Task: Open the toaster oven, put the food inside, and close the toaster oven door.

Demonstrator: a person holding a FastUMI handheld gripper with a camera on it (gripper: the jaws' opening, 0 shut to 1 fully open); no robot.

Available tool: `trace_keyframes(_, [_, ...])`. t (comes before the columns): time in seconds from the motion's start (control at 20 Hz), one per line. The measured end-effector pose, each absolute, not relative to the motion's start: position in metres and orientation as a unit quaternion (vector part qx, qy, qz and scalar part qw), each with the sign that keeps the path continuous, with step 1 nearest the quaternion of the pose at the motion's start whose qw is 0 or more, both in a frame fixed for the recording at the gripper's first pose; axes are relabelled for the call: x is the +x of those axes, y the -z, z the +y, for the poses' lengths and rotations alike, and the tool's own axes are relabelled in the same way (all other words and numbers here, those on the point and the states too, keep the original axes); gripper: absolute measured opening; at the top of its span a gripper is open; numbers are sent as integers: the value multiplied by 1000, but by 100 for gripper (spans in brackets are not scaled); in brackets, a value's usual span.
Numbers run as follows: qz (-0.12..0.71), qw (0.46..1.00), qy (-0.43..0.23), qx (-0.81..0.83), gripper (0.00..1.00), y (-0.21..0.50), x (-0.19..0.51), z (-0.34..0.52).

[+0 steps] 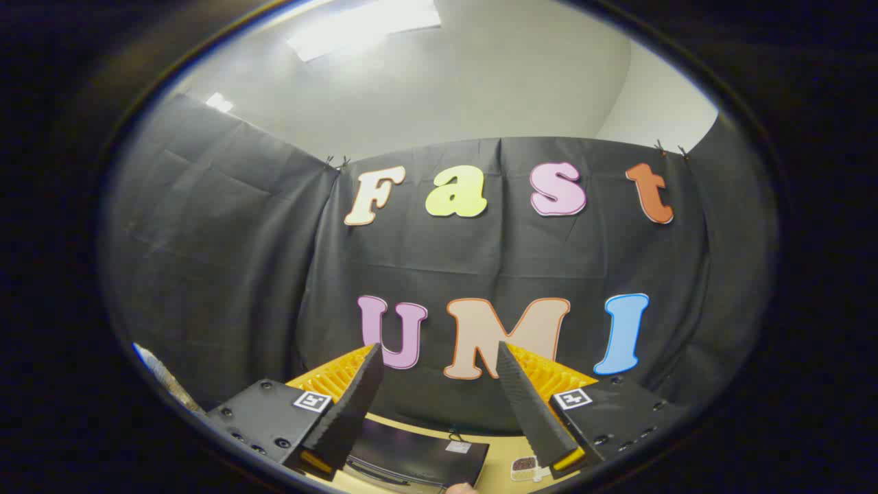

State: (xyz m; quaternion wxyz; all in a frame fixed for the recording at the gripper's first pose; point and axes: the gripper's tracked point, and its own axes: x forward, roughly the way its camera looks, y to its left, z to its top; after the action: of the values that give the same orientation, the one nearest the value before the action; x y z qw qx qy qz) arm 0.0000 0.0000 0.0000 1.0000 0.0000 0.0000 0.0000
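Note:
My gripper (439, 350) is held high and points at the booth's cloth wall, with its two fingers spread wide and nothing between them. Far below, between the finger bases, lies the dark top of the toaster oven (411, 456) on a light wooden table (501, 453). A small clear container holding dark food (527, 466) sits on the table just right of the oven, close to the right finger's base. The oven's door and front are hidden from this angle.
The black cloth wall closes off the space ahead and on both sides. A fingertip of a person's hand (461, 488) shows at the table's near edge, below the oven.

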Motion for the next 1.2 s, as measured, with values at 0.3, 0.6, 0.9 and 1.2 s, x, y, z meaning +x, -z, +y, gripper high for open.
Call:
trace_keyframes(0.3, [18, 1000, -11, 7, 100, 21, 14, 8])
trace_keyframes(0.6, [53, 998, -31, 17, 100, 90, 24, 32])
trace_keyframes(0.9, [96, 995, -37, 18, 100, 173, 32, 54])
trace_keyframes(1.2, [178, 983, -32, 21, 100, 271, 33, 68])
